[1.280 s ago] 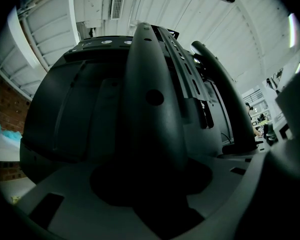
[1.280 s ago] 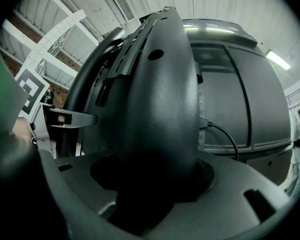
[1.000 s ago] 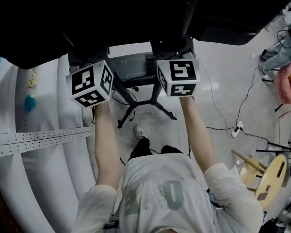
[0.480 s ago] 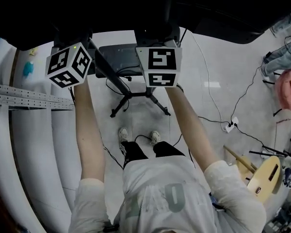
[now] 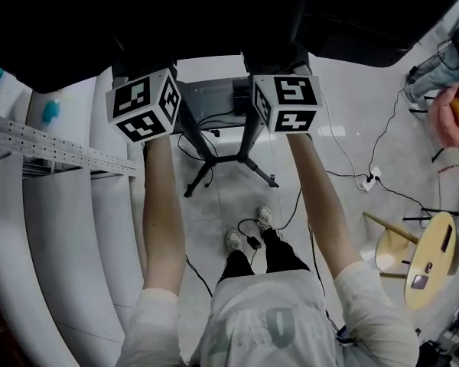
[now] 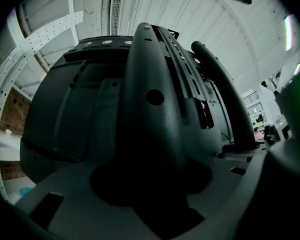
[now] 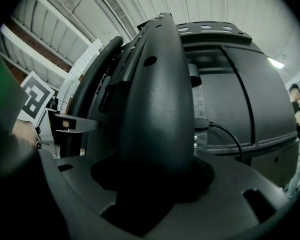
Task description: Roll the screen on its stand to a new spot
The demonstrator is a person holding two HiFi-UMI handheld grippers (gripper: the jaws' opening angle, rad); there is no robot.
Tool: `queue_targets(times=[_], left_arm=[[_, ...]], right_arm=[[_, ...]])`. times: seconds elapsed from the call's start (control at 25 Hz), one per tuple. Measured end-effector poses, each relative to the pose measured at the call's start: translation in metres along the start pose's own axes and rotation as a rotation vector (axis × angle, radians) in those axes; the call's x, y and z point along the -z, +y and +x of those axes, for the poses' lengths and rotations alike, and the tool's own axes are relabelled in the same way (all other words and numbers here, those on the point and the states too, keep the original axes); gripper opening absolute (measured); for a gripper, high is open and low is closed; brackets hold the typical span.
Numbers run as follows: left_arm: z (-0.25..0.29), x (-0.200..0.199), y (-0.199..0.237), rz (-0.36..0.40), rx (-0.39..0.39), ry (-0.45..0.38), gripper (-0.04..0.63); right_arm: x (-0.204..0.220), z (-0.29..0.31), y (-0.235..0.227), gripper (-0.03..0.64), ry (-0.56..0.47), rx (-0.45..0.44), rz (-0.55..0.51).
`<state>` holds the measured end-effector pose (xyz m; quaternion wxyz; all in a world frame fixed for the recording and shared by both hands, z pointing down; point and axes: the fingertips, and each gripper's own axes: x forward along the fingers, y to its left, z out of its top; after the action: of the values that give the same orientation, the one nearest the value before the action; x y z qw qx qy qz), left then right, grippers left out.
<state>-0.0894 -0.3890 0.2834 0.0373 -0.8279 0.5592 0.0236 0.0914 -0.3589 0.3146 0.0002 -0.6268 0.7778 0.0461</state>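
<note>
Screen (image 6: 72,119) shifted | left gripper (image 6: 152,181) jaws grasp rear bar (image 6: 150,99) | right gripper (image 7: 150,184) jaws tightening likewise

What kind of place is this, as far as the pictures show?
Probably an indoor lab or workshop hall, not a home: a glossy white floor with loose cables and a power strip, a perforated metal rail, and a screen stand.

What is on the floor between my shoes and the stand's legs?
Head view: mostly bare pale floor. A black cable loops right beside the shoes, short of the stand's legs.
</note>
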Motion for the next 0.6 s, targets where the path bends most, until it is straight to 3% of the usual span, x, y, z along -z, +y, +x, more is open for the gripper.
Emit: queue_targets(times=[0.24, 0.44, 0.6], left_arm=[[-0.072, -0.003, -0.023, -0.006, -0.006, 0.003, 0.219], [-0.194, -0.001, -0.045, -0.007, -0.041, -0.006, 0.219], [-0.213, 0.000, -0.052, -0.011, -0.037, -0.002, 0.219]], right_arm=[[0.000, -0.073, 0.021, 0.235, 0.002, 0.013, -0.006], [0.001, -0.182, 0.071, 0.235, -0.038, -0.036, -0.003], [0.001, -0.204, 0.077, 0.235, -0.048, -0.043, 0.006]])
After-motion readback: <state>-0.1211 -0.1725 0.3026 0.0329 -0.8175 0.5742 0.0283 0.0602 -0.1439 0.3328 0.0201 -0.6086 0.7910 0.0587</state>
